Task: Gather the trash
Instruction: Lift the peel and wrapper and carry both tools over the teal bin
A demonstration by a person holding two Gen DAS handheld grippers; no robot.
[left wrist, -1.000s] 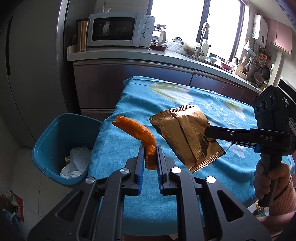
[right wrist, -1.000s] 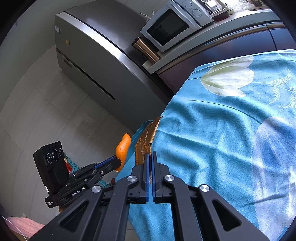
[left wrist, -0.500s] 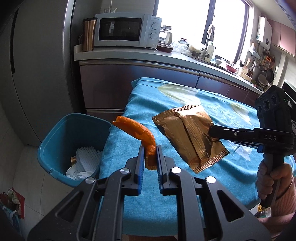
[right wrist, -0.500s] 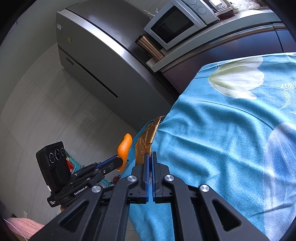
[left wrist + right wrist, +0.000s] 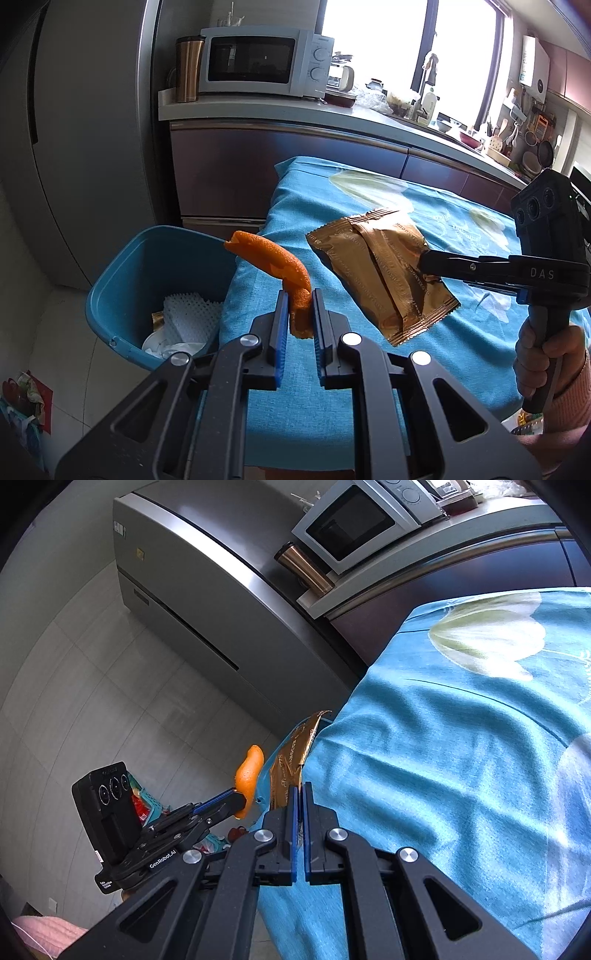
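Note:
My left gripper (image 5: 298,306) is shut on a curled orange peel (image 5: 275,262), held in the air over the table's left edge, next to the blue trash bin (image 5: 122,277). My right gripper (image 5: 424,264) is shut on a gold snack wrapper (image 5: 380,277) and holds it above the blue tablecloth (image 5: 369,369), right of the peel. In the right wrist view the wrapper (image 5: 291,764) is edge-on between my right gripper's closed fingers (image 5: 299,794), and the peel (image 5: 249,768) sits in the left gripper (image 5: 240,801).
The bin stands on the floor left of the table and holds white foam netting (image 5: 184,314) and other rubbish. A counter with a microwave (image 5: 258,66) and a metal tumbler (image 5: 188,68) runs behind. A grey fridge (image 5: 92,129) stands at the left.
Both grippers have moved left toward the bin with their loads. The bin now shows larger and nearer to the peel.

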